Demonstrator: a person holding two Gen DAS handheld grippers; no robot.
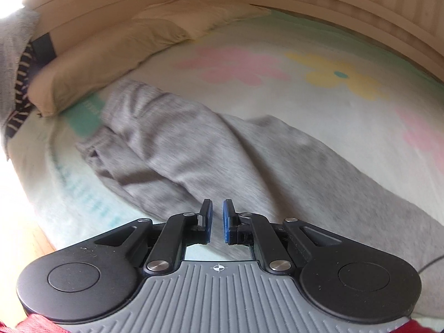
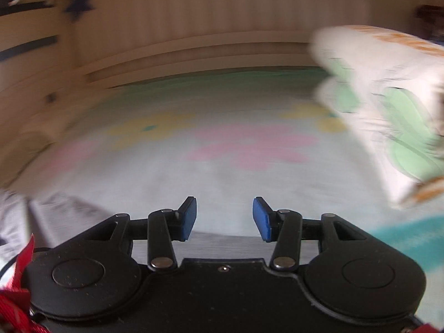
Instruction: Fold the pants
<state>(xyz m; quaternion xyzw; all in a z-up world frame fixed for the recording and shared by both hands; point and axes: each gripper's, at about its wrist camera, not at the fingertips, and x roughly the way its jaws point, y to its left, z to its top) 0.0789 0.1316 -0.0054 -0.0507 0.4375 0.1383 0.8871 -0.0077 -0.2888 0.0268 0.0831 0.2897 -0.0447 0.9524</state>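
Both hand-held grippers are hovering empty over the bed; folding is not yet begun.
Left hand-held gripper, fingers narrowly apart, is facing rumpled grey pants at 12 o'clock; right hand-held gripper, fingers wide apart, needs a hem grab, pants at 8 o'clock.

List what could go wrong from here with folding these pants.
1. The grey pants lie rumpled and twisted on the bed sheet; folding them as they are would likely lock in creases.
2. The left gripper is nearly closed with nothing between its fingers, so it may miss the cloth.
3. The right gripper view is blurred by motion; a grab now could catch sheet too.
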